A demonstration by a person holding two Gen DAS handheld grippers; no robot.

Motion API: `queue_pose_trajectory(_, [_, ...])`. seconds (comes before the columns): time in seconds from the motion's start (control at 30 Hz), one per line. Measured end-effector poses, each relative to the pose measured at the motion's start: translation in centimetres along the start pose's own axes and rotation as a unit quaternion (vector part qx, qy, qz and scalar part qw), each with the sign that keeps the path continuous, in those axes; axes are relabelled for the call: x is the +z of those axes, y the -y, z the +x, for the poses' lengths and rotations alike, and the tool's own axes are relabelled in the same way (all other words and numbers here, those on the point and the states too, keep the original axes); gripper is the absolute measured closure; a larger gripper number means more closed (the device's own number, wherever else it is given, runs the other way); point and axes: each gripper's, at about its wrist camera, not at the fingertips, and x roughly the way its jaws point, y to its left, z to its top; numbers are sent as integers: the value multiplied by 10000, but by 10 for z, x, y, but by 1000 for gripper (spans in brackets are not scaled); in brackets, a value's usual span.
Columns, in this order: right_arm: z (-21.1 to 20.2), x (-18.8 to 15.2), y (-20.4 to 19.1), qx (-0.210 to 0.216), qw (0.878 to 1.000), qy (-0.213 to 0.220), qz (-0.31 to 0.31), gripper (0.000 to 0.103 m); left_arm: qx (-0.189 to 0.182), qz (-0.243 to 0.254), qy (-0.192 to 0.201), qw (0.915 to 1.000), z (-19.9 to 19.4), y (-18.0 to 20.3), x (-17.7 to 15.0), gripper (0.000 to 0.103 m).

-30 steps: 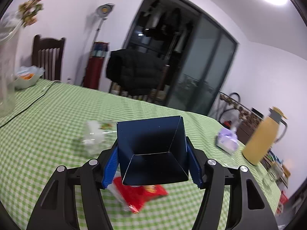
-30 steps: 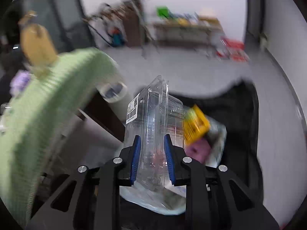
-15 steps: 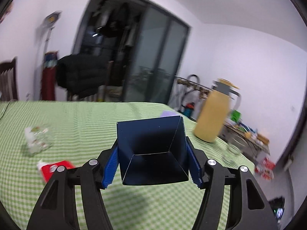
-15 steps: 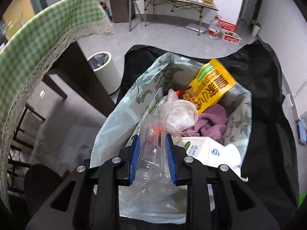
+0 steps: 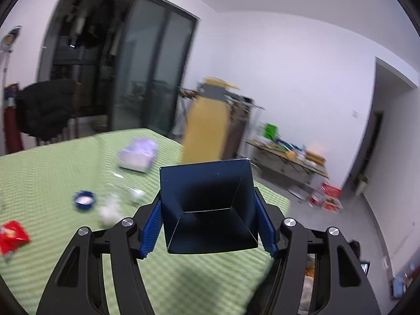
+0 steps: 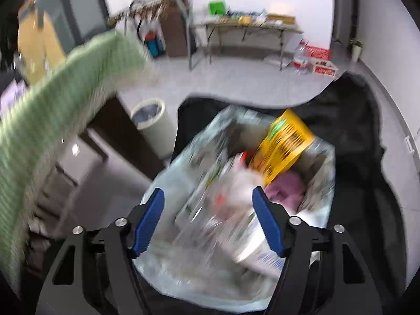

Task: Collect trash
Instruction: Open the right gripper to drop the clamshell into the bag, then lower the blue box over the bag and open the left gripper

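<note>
Drop step: right gripper (image 6: 207, 218) hangs over the trash bag (image 6: 324, 181), jaws just sprung wide, nothing pinched. The clear plastic container (image 6: 210, 215) lies blurred between and below them, already in the bag's mouth next to a yellow packet (image 6: 284, 144) and something purple (image 6: 287, 187); looks released, can't tell if it has settled. Left gripper (image 5: 208, 225) pinches a dark blue open box (image 5: 207, 207), pads pressed on both side walls, over the table's (image 5: 52, 173) near-right edge by the corner. Box looks like thin card, empty, slightly flared, not crushed. Likely next: carry the box over to the bag and let go above the opening. A red wrapper (image 5: 11, 237) sits at the table's left edge, a blue cap (image 5: 84, 200) and white scraps (image 5: 110, 211) mid-table.
</note>
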Motion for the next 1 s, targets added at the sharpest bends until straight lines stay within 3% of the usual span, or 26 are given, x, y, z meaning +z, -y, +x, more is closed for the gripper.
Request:
queue_pose_trajectory(0.07, [-12, 11, 15, 113, 9998, 65, 121, 34, -163, 150, -112, 9997, 13, 26, -8, 43])
queue_pose_trajectory(0.17, [-26, 16, 30, 503, 9985, -165, 115, 35, -472, 344, -329, 9977, 32, 64, -23, 43])
queue_pose_trajectory(0.23, [-37, 13, 38, 888, 9956, -300, 46, 57, -699, 387, -545, 9953, 45, 84, -33, 43])
queue_pose_trajectory(0.27, [-40, 9, 37, 987, 9944, -377, 53, 80, -784, 397, -624, 9942, 49, 91, -37, 43])
queue_pose_trajectory(0.3, [-41, 5, 39, 1101, 9927, -473, 103, 91, -882, 419, -723, 9926, 54, 100, -42, 43])
queue_pose_trajectory(0.37, [-44, -4, 40, 1420, 9876, -645, 178, 99, -1054, 573, -944, 9883, 66, 121, -57, 43])
queue_pose_trajectory(0.5, [-24, -23, 16, 1757, 9798, -951, 45, 100, -1234, 855, -1267, 9805, 86, 153, -82, 43])
queue_pose_trajectory(0.6, [8, -29, 6, 1441, 9841, -1034, 21, 100, -1304, 953, -1464, 9760, 97, 169, -95, 43])
queue_pose_trajectory(0.8, [58, -30, 19, 1602, 9796, -1074, 560, 102, -1265, 1079, -1641, 9723, 115, 182, -111, 43])
queue_pose_trajectory(1.0, [63, -22, -5, 1107, 9905, -808, -121, 103, -1322, 1045, -1979, 9656, 137, 198, -125, 43])
